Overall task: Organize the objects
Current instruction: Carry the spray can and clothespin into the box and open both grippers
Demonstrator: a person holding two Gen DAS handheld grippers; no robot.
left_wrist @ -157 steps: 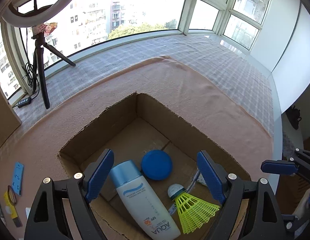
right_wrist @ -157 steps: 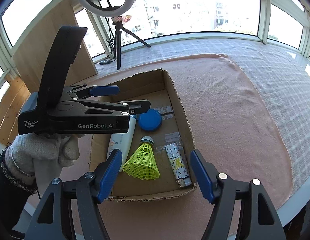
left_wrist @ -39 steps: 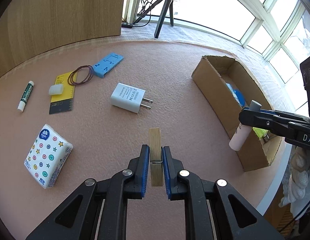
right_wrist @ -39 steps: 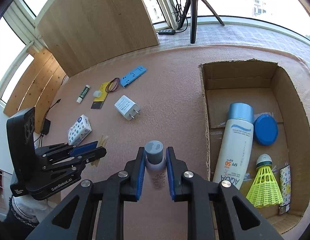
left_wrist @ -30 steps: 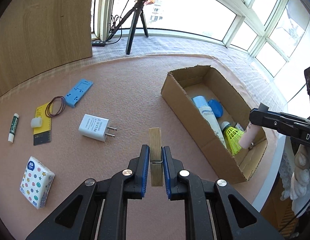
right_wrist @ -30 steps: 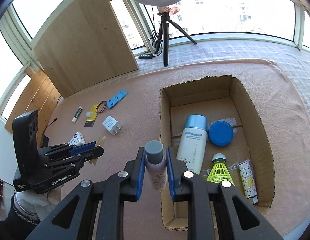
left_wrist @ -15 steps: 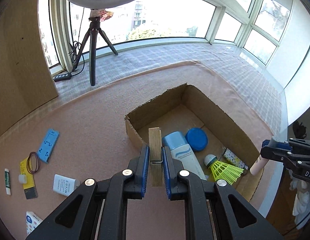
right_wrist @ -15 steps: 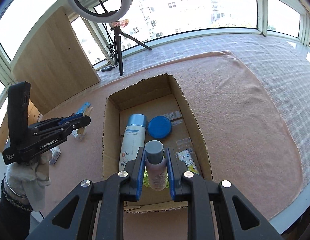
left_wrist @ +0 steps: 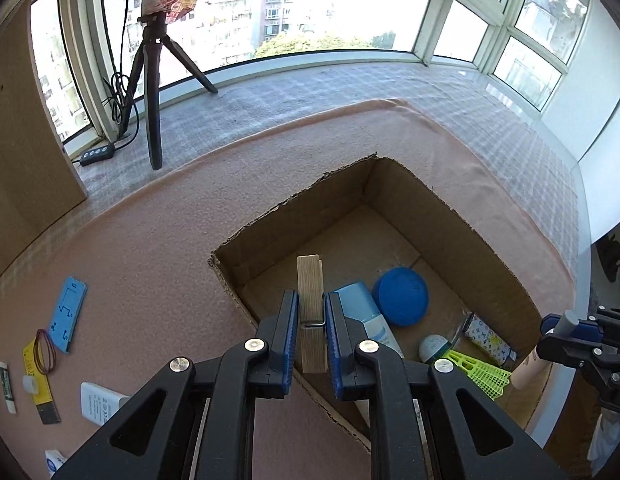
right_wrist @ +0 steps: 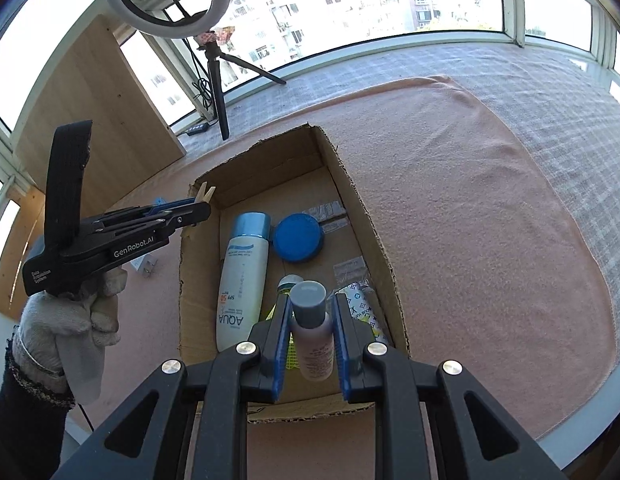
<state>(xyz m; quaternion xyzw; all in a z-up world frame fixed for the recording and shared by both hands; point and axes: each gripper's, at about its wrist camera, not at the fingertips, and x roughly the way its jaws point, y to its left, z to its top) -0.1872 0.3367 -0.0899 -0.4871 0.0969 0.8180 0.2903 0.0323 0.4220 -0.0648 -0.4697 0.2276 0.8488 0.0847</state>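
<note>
My left gripper (left_wrist: 311,334) is shut on a wooden clothespin (left_wrist: 310,292) and holds it over the near left wall of the cardboard box (left_wrist: 450,216). My right gripper (right_wrist: 311,336) is shut on a small pink bottle with a grey cap (right_wrist: 310,320), held above the box's near end (right_wrist: 293,404). Inside the box lie a white AQUA sunscreen bottle (right_wrist: 239,276), a blue round lid (right_wrist: 297,237), a yellow-green shuttlecock (left_wrist: 474,368) and a patterned lighter (left_wrist: 488,340). The left gripper also shows in the right wrist view (right_wrist: 189,210).
On the pink cloth left of the box lie a blue plastic holder (left_wrist: 68,312), a yellow ruler with a red rubber band (left_wrist: 39,364), a white charger (left_wrist: 97,402) and a glue stick (left_wrist: 5,388). A ring-light tripod (left_wrist: 149,80) stands by the window. The table edge is close on the right.
Both grippers have moved over the box with their loads. The clothespin is now above the box's left wall, and the pink bottle hangs over the shuttlecock end.
</note>
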